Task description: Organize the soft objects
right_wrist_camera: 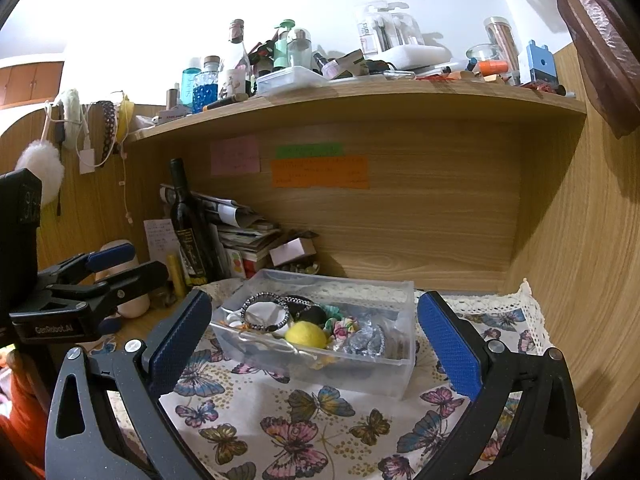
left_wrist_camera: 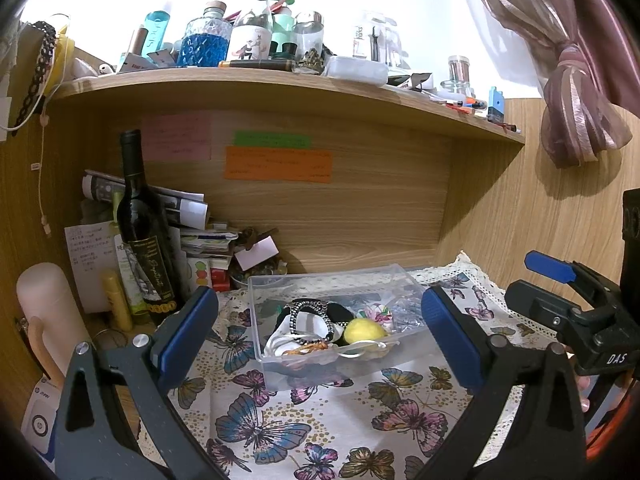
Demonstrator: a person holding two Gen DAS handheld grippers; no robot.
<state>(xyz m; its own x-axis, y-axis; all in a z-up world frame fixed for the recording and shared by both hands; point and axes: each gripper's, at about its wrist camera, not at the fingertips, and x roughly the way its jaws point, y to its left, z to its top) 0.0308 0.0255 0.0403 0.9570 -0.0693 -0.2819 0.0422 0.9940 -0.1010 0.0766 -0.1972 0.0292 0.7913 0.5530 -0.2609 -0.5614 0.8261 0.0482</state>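
Both tools, left tool [left_wrist_camera: 320, 336] and right tool [right_wrist_camera: 316, 340], gape empty. Yellow ball [right_wrist_camera: 306, 335] in clear box [right_wrist_camera: 404, 368] looks light, squashy: pinch its middle.

The box [left_wrist_camera: 340, 354] ahead of the hand-held gripper [left_wrist_camera: 320, 338] is clear, glossy plastic, standing on a matt printed cloth [left_wrist_camera: 320, 432] with a lace edge. Its blue pads [right_wrist_camera: 180, 344] look rough and textured on matt black plastic arms. Beyond, the shelf [right_wrist_camera: 360, 100] is smooth wood-grain and the bottle [left_wrist_camera: 144, 232] glossy dark glass.
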